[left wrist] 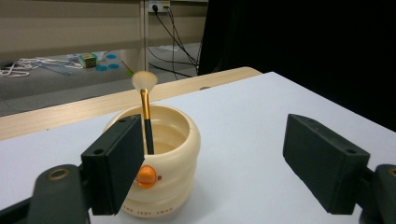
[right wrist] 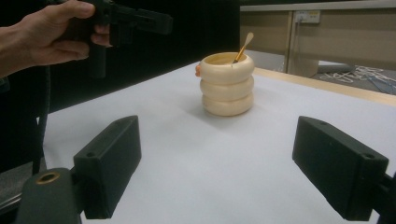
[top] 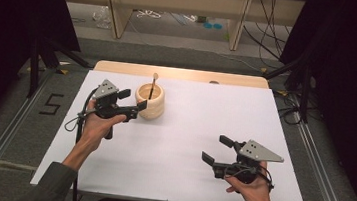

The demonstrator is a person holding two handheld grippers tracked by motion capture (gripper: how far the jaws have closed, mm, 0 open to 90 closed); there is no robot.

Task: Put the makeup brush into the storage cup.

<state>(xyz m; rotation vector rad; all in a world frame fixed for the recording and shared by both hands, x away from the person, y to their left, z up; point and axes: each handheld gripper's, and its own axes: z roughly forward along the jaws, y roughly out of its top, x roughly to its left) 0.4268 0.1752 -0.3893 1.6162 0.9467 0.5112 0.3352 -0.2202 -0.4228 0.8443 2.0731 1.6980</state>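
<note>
Both sets of jaws spread wide, nothing between them, a brush standing in the cream holder.

We see the left gripper (top: 126, 106) with its jaws wide apart and nothing pinched; in the left gripper view one pad sits just in front of the ribbed cream holder (left wrist: 159, 165), which carries a small orange knob (left wrist: 147, 176) on its side. Inside the holder a makeup brush (left wrist: 146, 112) leans nearly upright, bristles up, its handle down in the cup. The holder stands on the white table (top: 186, 146) toward the far left, just beside the left gripper. The right gripper (top: 220, 150) is well apart, near the table's front right, its jaws likewise spread and empty, looking across the bare sheet at the holder.
</note>
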